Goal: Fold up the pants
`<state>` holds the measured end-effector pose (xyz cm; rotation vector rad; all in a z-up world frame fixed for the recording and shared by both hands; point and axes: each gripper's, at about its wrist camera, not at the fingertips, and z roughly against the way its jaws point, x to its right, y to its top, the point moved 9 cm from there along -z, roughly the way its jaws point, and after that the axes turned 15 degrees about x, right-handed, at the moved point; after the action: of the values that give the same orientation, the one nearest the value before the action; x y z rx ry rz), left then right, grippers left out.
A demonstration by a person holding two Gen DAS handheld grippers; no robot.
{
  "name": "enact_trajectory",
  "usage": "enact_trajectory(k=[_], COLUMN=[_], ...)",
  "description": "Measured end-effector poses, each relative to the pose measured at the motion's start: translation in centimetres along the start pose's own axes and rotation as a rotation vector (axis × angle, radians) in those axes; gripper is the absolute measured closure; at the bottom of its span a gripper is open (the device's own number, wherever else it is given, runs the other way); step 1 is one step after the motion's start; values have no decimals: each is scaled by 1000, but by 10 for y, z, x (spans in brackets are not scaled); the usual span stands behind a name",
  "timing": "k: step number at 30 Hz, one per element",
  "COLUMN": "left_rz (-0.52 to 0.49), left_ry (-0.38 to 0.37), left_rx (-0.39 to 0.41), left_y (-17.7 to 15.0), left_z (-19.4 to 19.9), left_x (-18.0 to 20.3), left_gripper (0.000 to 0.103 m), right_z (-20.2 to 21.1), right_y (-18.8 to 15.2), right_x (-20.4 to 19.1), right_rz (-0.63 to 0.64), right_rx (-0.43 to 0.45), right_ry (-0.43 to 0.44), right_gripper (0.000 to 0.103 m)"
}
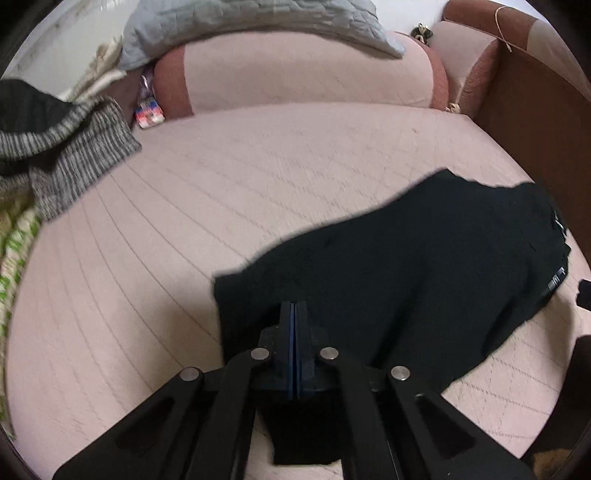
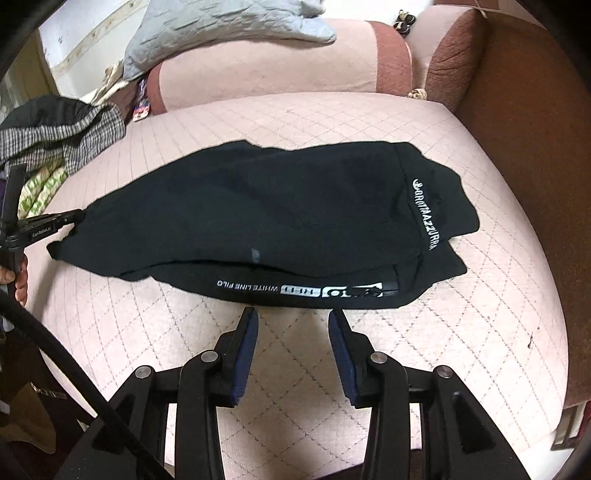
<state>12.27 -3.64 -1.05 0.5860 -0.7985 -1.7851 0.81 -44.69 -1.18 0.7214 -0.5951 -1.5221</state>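
The black pants with white lettering (image 2: 258, 221) lie folded lengthwise across the pink quilted sofa seat (image 2: 480, 295), with bare cushion open on the near side and at the far right up to the brown armrest (image 2: 535, 110). A pile of grey knit clothes (image 2: 74, 133) crowds the far left. The left gripper (image 1: 294, 308), jaws pressed together, pinches the pants' left end. The right gripper (image 2: 293, 317) hovers just near of the lettered edge, jaws wide apart and holding nothing.

A home living room: a pink quilted sofa seat (image 2: 369, 350) with bolster cushions (image 2: 266, 70) at the far side, a grey blanket (image 2: 207, 33), loose clothes (image 2: 66, 136) heaped left.
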Motion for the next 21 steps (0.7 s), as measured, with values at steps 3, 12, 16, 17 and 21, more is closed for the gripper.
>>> enact_trajectory(k=[3,12,16,17,21], left_rz=[45,254,133,89,58], left_ry=[54,-90,-131,-109,-87], left_rx=[11,4,-56,-70,-42], left_y=[15,0,-23,-28,-25], left_z=[-5,-9,-22,-26,-23], left_x=[-25,-52,-17,-12,-11], left_gripper=[103,63,62,63,85], right_z=[-1,-12,-21,-23,-22], right_y=[3,-2,-5,-6,-5], right_x=[2,0,-2,-3,-8], right_rz=[-6,-9,-17,-17,14], right_rx=[11,-11,-25,-27,-20], right_ry=[-4,14,14,13,12], right_gripper=[60,60,60,60,60])
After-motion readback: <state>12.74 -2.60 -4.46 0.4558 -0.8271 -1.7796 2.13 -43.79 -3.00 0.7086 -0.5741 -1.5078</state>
